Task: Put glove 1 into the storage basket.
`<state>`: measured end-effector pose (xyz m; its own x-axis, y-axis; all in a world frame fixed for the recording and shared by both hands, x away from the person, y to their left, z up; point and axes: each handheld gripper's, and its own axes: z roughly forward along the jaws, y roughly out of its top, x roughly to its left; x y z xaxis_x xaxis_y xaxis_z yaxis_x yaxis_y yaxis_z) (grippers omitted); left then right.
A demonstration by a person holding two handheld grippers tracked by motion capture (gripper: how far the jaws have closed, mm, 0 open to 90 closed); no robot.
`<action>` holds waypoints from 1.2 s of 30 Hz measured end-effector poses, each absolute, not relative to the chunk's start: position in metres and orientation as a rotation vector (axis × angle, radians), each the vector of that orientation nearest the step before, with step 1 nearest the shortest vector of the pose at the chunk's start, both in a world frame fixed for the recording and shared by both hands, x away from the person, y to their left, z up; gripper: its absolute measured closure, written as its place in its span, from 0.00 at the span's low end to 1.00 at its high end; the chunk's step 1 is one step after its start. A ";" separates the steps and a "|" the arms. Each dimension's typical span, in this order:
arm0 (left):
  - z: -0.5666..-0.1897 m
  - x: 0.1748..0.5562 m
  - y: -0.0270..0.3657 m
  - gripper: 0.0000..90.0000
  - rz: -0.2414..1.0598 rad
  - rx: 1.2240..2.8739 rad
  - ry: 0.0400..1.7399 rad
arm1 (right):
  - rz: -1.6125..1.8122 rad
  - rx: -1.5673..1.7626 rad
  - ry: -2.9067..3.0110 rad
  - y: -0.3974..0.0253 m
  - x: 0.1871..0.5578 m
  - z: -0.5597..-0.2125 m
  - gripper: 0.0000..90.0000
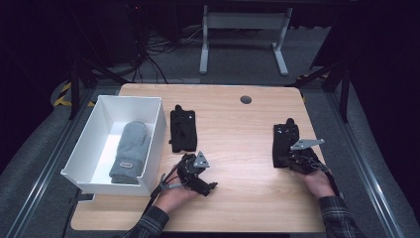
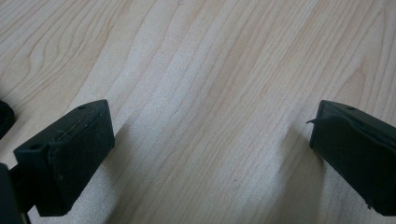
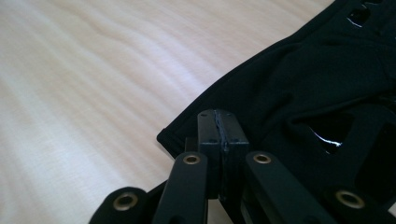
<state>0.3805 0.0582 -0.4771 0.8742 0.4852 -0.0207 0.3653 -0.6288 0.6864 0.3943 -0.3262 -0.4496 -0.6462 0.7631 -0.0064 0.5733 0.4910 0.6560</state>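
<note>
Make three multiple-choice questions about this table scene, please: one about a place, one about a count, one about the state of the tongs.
1. Where does the grey knitted mitten lie?
A. in the white rectangular box
B. on the bare wood
C. under the right tongs

2. How many black fabric gloves lie on the wooden table?
A. one
B. two
C. four

3. How do the left tongs stand?
A. shut on a glove
B. shut on nothing
C. open over bare wood

Answers: 1 A, the box walls surround it; 2 B, one beside the box, one at the right tongs; 3 C, wood shows between the jaws.
</note>
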 end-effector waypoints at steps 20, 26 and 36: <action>-0.477 0.380 0.058 0.00 0.215 2.316 0.614 | 0.991 0.909 2.649 -0.278 0.326 -0.452 1.00; -0.477 0.380 0.058 0.00 0.215 2.316 0.615 | 1.001 0.880 2.637 -0.276 0.315 -0.448 1.00; -0.477 0.380 0.058 0.00 0.215 2.316 0.614 | 0.986 1.021 2.420 -0.310 0.355 -0.427 1.00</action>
<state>0.3803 0.0583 -0.4770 0.8728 0.4876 -0.0212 0.3675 -0.6281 0.6859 0.3550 -0.3097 -0.4272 -0.6866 0.7262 -0.0354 0.4946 0.5022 0.7094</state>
